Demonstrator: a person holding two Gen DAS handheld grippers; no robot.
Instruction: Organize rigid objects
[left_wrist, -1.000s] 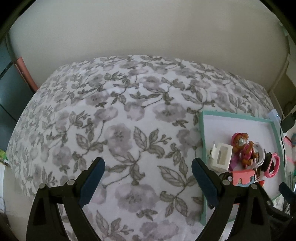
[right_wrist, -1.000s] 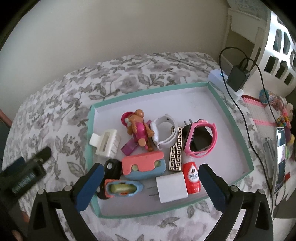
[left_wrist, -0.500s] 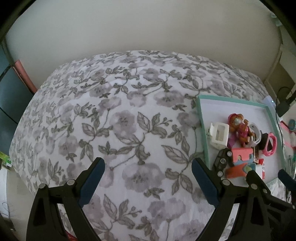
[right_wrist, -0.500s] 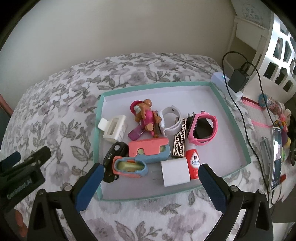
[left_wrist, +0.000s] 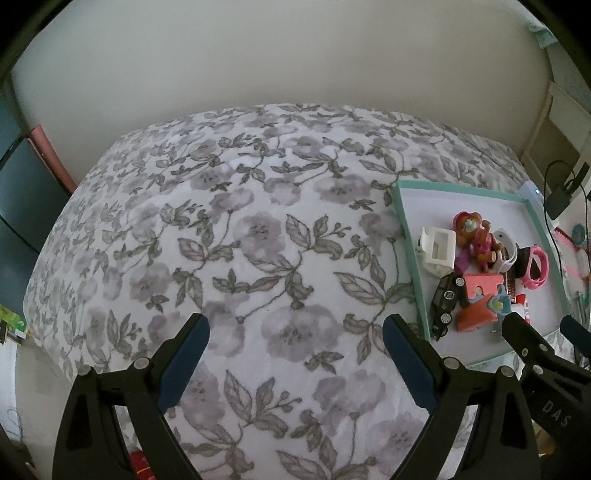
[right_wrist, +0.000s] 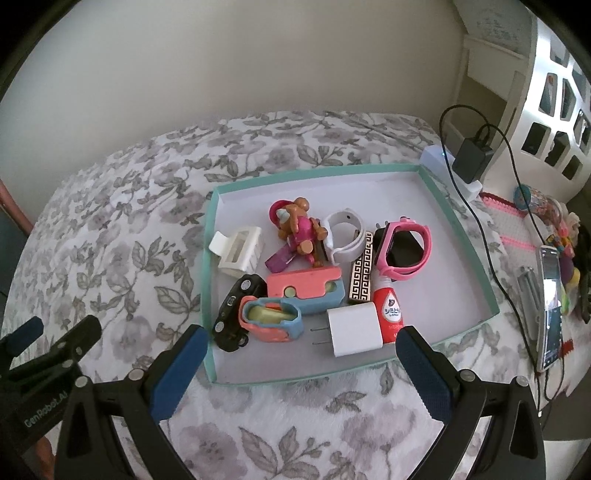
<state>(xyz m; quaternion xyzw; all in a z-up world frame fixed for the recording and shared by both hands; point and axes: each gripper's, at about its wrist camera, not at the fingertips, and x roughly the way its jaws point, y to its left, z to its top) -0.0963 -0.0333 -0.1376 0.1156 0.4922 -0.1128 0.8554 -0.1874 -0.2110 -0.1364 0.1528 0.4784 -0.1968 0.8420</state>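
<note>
Toy car (right_wrist: 236, 314) half hidden by pink-blue toy (right_wrist: 271, 319) (tray (right_wrist: 458, 229) crowded), both hand-held grippers (left_wrist: 295, 354) (right_wrist: 301, 367) agape.

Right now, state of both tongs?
Left tongs: open, holding nothing, above the floral bedspread.
Right tongs: open, holding nothing, near the teal tray.

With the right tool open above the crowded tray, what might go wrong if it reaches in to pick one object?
Three risks, as a judgement:
1. The white charger, red bottle and patterned bar lie close together, so the right tool may push a neighbour aside.
2. The black toy car lies against the tray wall, so a finger may hit the rim.
3. The soft floral blanket may let the tray tilt.
</note>
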